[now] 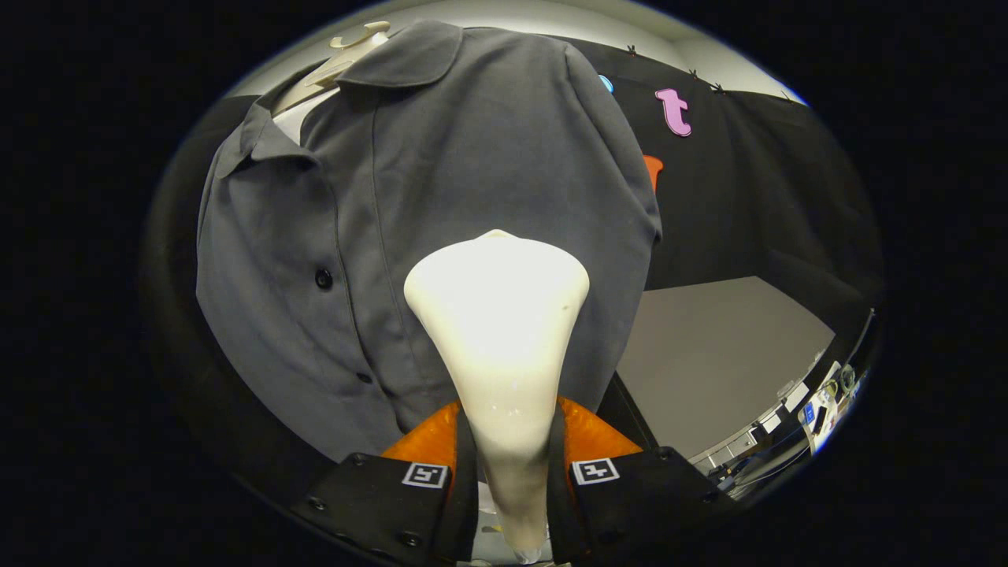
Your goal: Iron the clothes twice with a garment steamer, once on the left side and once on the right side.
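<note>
A dark grey button-up shirt hangs on a pale hanger in front of the black booth wall. My gripper is shut on the narrow neck of a white garment steamer, both fingers pressing its sides. The steamer's wide head points up at the shirt's right panel, just right of the button placket. Whether the head touches the cloth I cannot tell.
A grey table top lies to the right of the shirt, beyond the fingers. Small items and cables crowd its far right end. The black cloth wall hangs behind.
</note>
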The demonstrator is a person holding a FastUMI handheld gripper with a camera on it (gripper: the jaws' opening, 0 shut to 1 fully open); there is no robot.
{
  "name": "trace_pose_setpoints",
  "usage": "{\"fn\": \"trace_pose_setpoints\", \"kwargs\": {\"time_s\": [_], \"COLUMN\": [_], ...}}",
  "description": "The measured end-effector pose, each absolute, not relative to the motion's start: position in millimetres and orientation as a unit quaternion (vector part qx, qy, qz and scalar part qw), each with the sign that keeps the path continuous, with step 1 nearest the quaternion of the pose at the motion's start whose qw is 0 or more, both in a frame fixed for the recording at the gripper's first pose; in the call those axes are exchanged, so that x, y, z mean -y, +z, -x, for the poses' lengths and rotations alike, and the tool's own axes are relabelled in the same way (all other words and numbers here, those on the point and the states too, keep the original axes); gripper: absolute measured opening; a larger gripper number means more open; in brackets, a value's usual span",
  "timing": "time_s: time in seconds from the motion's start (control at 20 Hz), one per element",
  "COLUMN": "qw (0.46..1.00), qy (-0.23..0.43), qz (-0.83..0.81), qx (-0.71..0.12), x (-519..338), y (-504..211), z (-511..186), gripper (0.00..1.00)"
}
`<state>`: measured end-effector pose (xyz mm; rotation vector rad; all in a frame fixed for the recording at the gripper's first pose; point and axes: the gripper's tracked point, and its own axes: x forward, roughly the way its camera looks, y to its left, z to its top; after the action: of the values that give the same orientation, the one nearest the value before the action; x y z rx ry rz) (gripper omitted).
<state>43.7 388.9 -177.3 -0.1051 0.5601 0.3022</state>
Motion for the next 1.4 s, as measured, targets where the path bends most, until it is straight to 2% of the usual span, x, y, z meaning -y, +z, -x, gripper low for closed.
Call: {"fn": "trace_pose_setpoints", "kwargs": {"time_s": [1.1, 1.4], "qw": [0.911, 0.905], "qy": [0.133, 0.120], "qz": [0.059, 0.053], "qx": [-0.387, -0.404], "x": [-338.8, -312.5], "y": [-346.8, -359.1], "z": [1.1, 25.1], "gripper": [0.43, 0.44]}}
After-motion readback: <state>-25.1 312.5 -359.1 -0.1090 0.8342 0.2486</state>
